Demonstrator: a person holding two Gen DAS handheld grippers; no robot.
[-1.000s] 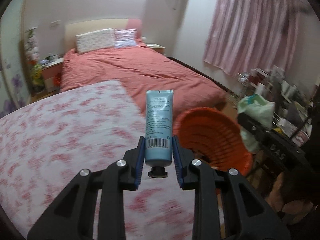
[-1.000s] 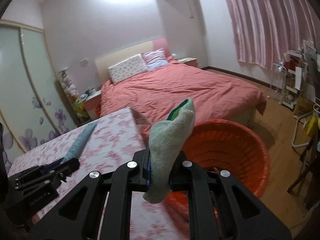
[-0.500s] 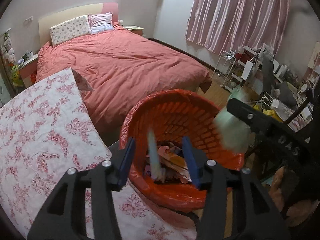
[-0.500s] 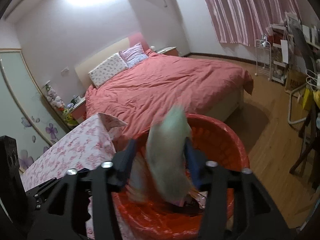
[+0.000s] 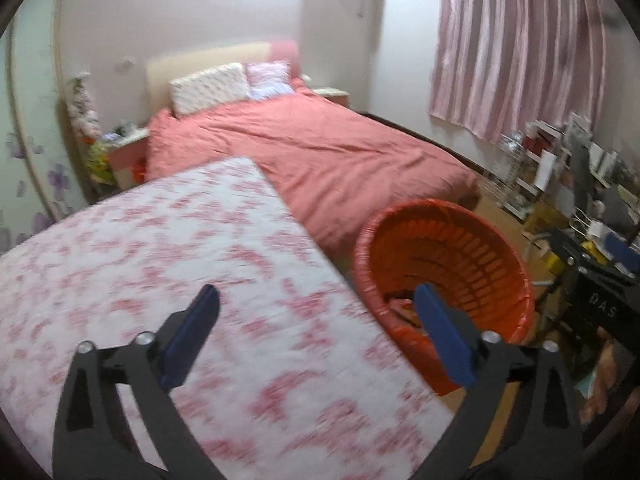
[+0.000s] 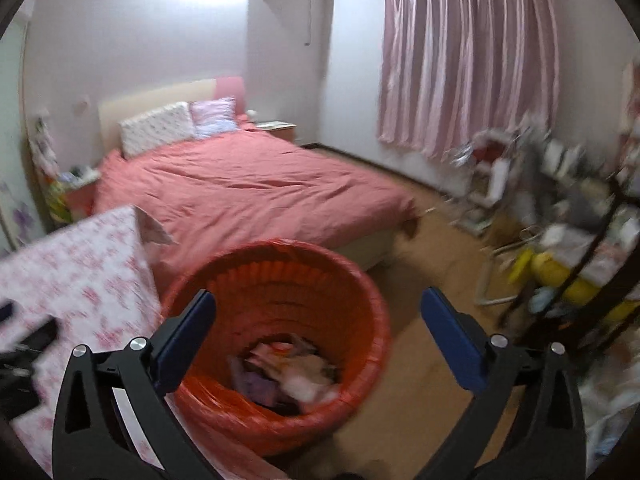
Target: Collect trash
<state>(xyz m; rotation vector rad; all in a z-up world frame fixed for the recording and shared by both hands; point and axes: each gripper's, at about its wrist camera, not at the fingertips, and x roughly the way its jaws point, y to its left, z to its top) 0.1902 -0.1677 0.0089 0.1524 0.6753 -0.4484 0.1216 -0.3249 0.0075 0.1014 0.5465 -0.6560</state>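
We can read only one marking: the pale capital letters "DAS" on the black body of the right tongs [image 5: 600, 304], seen at the right edge of the left wrist view. We find no other legible text, since the papers and boxes on the cluttered white shelf rack [image 5: 548, 160] are too blurred.
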